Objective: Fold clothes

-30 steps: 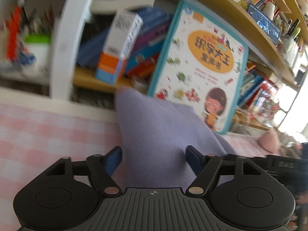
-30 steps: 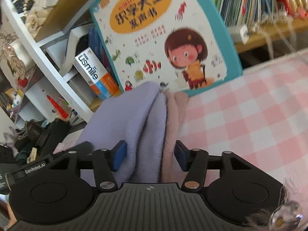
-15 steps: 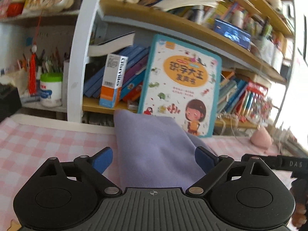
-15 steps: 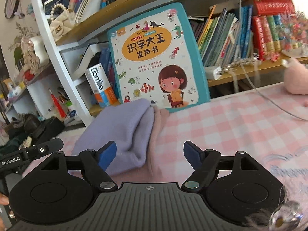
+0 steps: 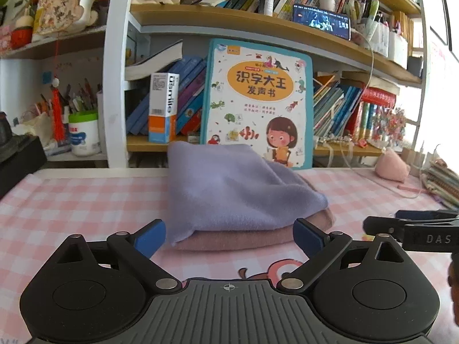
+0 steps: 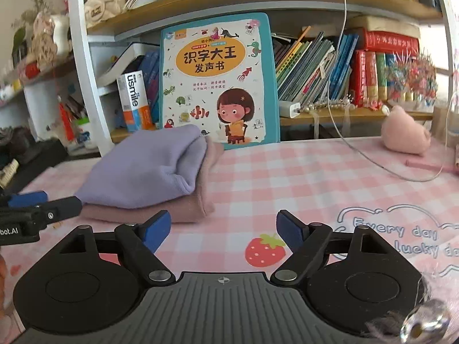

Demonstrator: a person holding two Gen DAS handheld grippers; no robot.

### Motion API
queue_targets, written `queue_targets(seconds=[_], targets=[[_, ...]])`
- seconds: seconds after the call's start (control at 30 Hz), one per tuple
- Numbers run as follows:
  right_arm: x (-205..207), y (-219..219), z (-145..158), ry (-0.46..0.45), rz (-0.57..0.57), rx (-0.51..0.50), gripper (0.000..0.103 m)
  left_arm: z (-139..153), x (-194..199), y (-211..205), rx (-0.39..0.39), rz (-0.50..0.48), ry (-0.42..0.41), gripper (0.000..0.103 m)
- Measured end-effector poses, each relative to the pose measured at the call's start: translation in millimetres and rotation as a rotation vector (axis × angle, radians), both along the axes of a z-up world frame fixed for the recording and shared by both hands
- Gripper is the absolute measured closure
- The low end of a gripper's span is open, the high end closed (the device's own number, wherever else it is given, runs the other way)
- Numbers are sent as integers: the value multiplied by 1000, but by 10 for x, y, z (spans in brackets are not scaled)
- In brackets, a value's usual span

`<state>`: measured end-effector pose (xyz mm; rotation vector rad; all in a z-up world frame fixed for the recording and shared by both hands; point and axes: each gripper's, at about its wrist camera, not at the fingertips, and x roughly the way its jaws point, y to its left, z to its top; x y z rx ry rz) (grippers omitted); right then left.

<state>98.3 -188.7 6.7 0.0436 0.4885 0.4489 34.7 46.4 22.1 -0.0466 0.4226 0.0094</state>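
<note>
A folded purple garment (image 5: 229, 183) lies on top of a folded pink one (image 5: 252, 233) on the pink checked tablecloth (image 5: 71, 200). My left gripper (image 5: 229, 235) stands open just short of the stack's near edge, nothing between its blue pads. In the right wrist view the purple garment (image 6: 143, 169) and the pink one (image 6: 189, 209) lie to the left. My right gripper (image 6: 223, 225) is off the stack's right corner; its jaws are opening and hold nothing. Each gripper shows at the edge of the other's view: left gripper (image 6: 28, 200), right gripper (image 5: 416, 223).
A children's book (image 5: 258, 103) leans on the bookshelf right behind the stack, with a toothpaste box (image 5: 163, 106) beside it. A pink plush (image 6: 404, 137) and a white cable (image 6: 373, 157) lie at the back right. Stacked books (image 5: 441, 180) sit at the far right.
Both grippers have opened, let go of the purple garment and drawn back from it. The garment now rests folded on the pink one.
</note>
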Motion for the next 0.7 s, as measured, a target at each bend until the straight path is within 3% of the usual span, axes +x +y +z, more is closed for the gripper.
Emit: queue_targets(seconds=[0.37, 0.7], targets=[[-101, 175, -79, -33, 24, -90, 20, -91, -51, -106, 96, 6, 6, 5], [-97, 222, -136, -35, 10, -127, 19, -156, 2, -63, 86, 27, 39, 5]])
